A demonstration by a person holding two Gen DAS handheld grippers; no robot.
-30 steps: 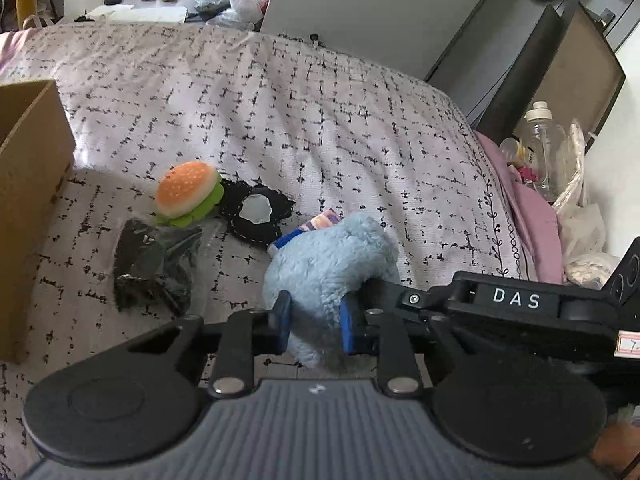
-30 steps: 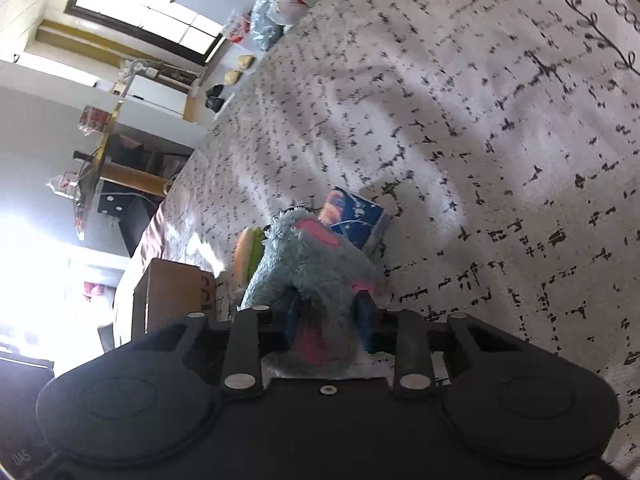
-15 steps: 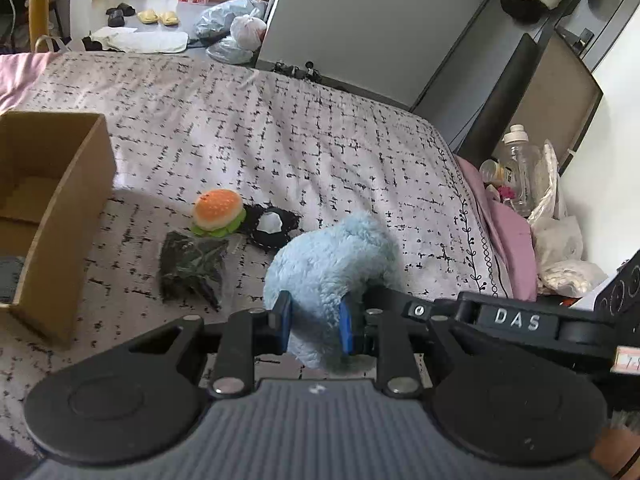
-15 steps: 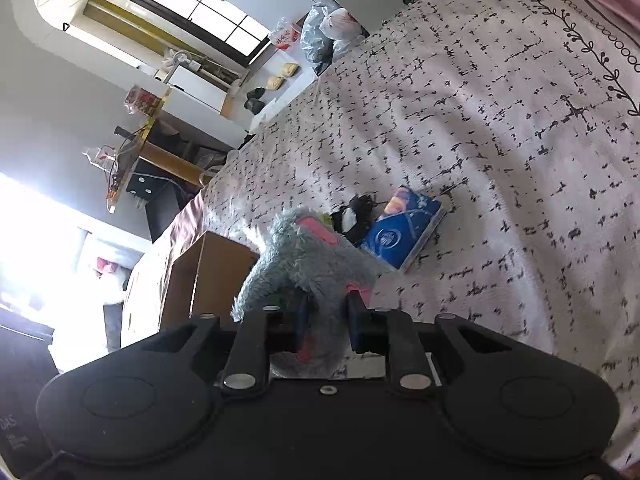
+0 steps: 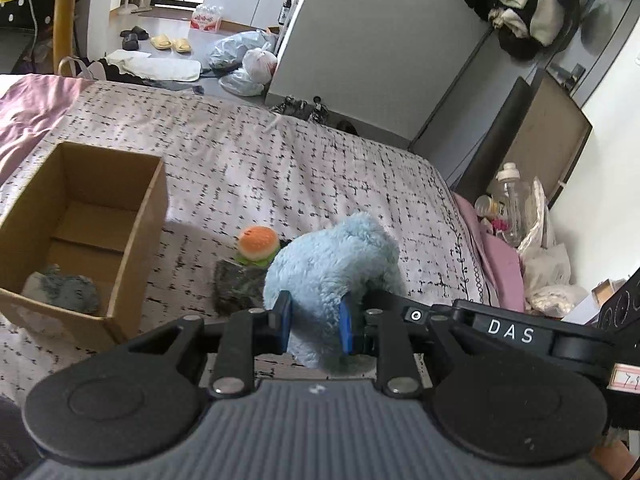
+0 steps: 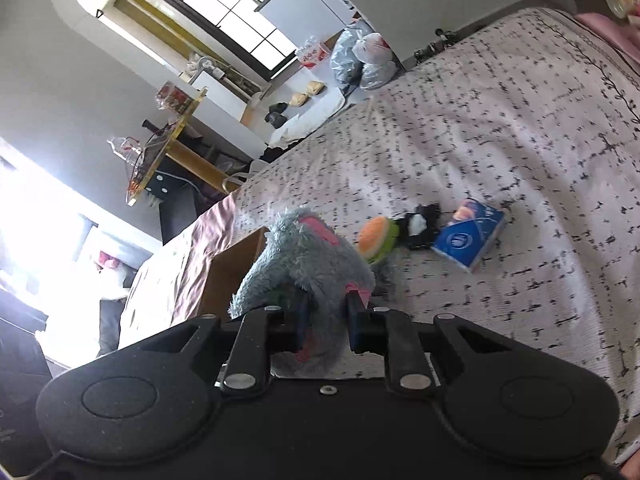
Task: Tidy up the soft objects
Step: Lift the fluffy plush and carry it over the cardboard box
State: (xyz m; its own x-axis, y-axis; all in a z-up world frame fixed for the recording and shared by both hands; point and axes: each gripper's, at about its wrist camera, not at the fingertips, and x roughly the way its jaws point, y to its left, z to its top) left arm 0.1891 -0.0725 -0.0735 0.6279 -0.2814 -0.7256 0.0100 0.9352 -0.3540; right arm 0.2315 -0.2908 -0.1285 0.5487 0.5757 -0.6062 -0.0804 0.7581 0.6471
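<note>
My left gripper is shut on a fluffy light-blue plush toy and holds it above the bed. My right gripper is shut on the same plush, which shows pink patches in the right wrist view. An open cardboard box stands on the bed to the left, with a grey soft item inside; its corner shows in the right wrist view. A burger-shaped plush lies on the bed beyond the blue plush.
A dark crinkled bag lies next to the burger. A black-and-white item and a blue tissue pack lie further right. The patterned bedspread stretches beyond. Bottles and bags stand past the bed's right edge.
Both grippers have lifted the blue plush up off the bed. The view has risen and the box's inside has come into sight at the left.
</note>
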